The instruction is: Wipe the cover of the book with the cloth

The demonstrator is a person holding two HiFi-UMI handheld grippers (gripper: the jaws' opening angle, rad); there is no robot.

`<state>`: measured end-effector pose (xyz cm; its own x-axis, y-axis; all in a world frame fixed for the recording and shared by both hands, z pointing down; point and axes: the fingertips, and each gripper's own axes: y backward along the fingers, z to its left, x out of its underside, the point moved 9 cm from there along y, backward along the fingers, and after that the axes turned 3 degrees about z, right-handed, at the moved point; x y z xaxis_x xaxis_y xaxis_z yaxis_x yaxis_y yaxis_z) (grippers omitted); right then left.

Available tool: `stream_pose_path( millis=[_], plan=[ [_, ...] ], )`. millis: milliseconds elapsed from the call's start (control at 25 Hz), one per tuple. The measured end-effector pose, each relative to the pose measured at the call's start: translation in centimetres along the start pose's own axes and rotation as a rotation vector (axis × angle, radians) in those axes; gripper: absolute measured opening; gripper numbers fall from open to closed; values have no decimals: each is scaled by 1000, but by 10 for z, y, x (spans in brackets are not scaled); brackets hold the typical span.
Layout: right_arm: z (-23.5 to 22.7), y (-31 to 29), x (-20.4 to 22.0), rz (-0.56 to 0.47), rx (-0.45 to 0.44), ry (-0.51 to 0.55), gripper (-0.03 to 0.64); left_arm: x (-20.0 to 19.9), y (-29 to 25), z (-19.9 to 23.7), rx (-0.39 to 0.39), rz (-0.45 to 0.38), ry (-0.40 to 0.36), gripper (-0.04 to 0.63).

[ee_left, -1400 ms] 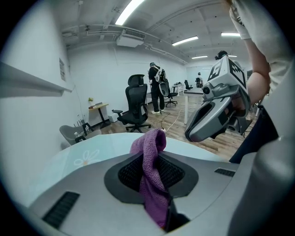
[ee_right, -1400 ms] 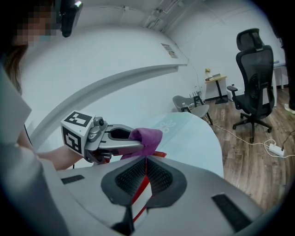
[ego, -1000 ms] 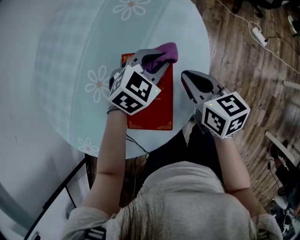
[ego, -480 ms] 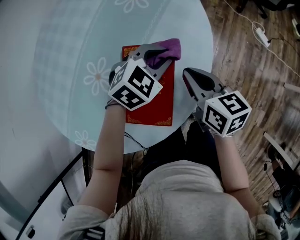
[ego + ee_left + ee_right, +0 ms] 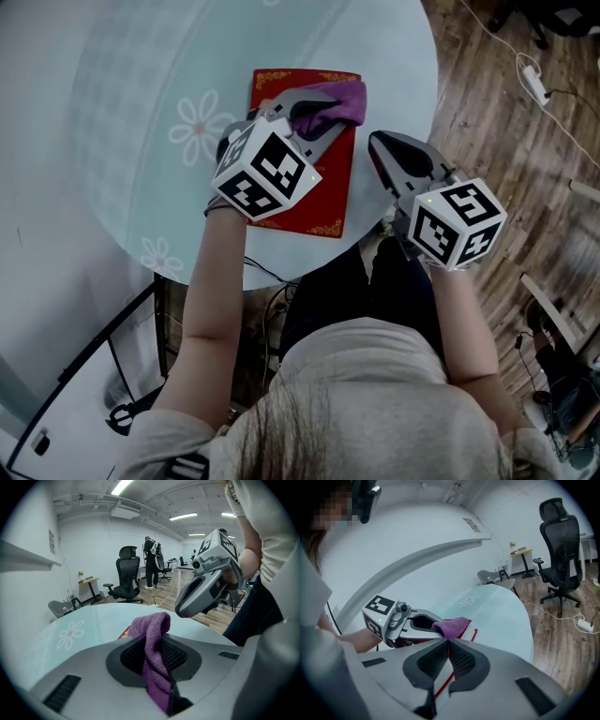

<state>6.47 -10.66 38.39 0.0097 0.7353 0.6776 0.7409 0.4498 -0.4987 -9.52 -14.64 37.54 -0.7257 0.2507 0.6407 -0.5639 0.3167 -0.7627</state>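
— Pale round table (image 5: pixel 112 187), daisy print, item one. Is it carrying the task's things?

— It is. Item two, red book (image 5: pixel 323 202), is lying flat on it, cover up, with a gilt border showing along the near edge. Item three, purple cloth (image 5: pixel 339 98), is resting bunched on the book's far right corner.

— Who is holding the cloth?

— Left gripper (image 5: pixel 314 112). Its jaws are clamping a fold of the cloth, which is running up between them and spilling out past the tips. The gripper's body is hanging over the middle of the book.

— And the other one?

— Right gripper (image 5: pixel 378 148). Its jaws are pressing together on nothing. It is hanging just beside the book's right edge, and I cannot tell whether it is touching the book.

— How is progress reading?

— Wiping is looking under way, as I am judging it, since the cloth is meeting the cover at the far right corner only. The book's near half and its left strip are lying bare. Nothing on the cover is showing which parts are done, so I am counting most of the passes as outstanding.
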Motion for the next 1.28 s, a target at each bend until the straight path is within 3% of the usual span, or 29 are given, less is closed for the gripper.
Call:
stream_pose_path(
  millis=[400, 1280],
  plan=[
    [9, 4, 15, 40, -39, 25, 23, 13, 15, -31, -3, 8, 20, 81],
    [42, 9, 36, 147, -168, 148, 23, 47, 49, -105, -80, 19, 174, 81]
  ],
)
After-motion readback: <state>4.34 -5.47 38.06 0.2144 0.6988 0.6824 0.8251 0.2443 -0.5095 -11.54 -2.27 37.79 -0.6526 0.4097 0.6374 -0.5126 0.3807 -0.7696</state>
